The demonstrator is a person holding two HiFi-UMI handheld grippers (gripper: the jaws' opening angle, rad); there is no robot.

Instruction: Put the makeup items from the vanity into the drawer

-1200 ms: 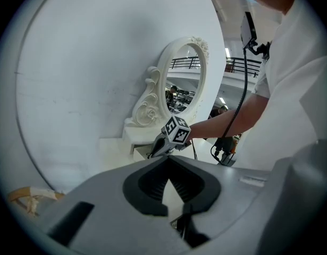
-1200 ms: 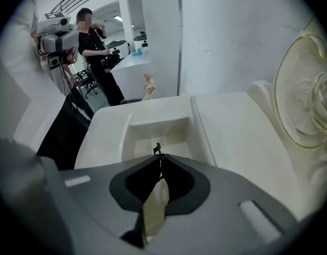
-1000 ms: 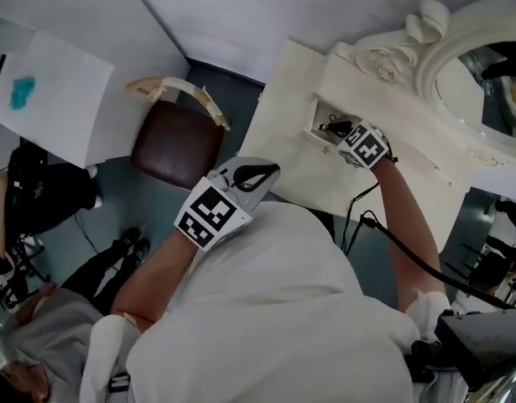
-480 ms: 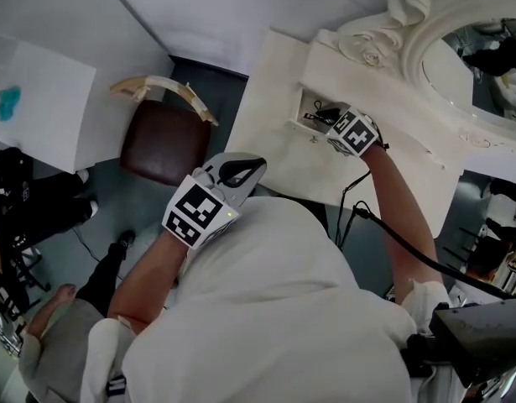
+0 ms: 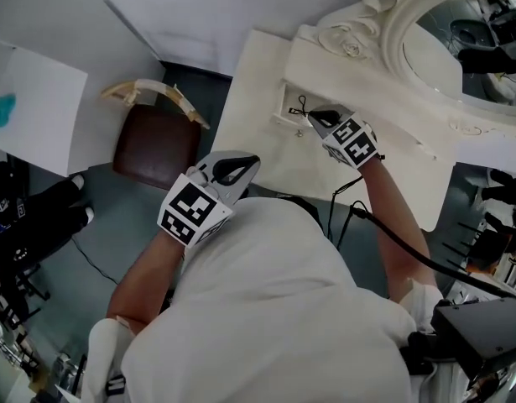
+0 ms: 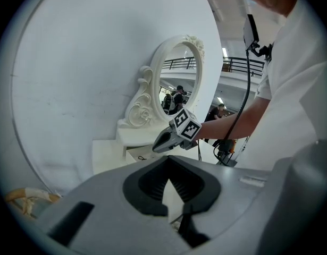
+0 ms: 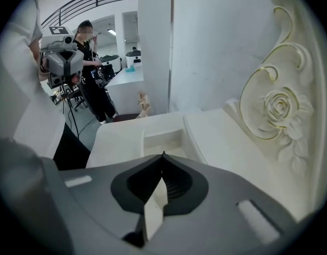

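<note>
Cream vanity (image 5: 256, 137) shows one open drawer (image 5: 286, 112); left gripper (image 5: 252, 160) and right gripper (image 5: 312, 117) have fingers together.

Matt cream-painted vanity (image 5: 259, 128), glossy mirror (image 5: 459, 49), smooth brown stool seat (image 5: 157, 145).

White wall (image 5: 199, 7), grey floor (image 5: 115, 217), brown stool (image 5: 153, 145)

We looked steeply down from above; the left tool (image 5: 241, 162) and right tool (image 5: 312, 117) cameras faced the same surface (image 5: 253, 133).
</note>
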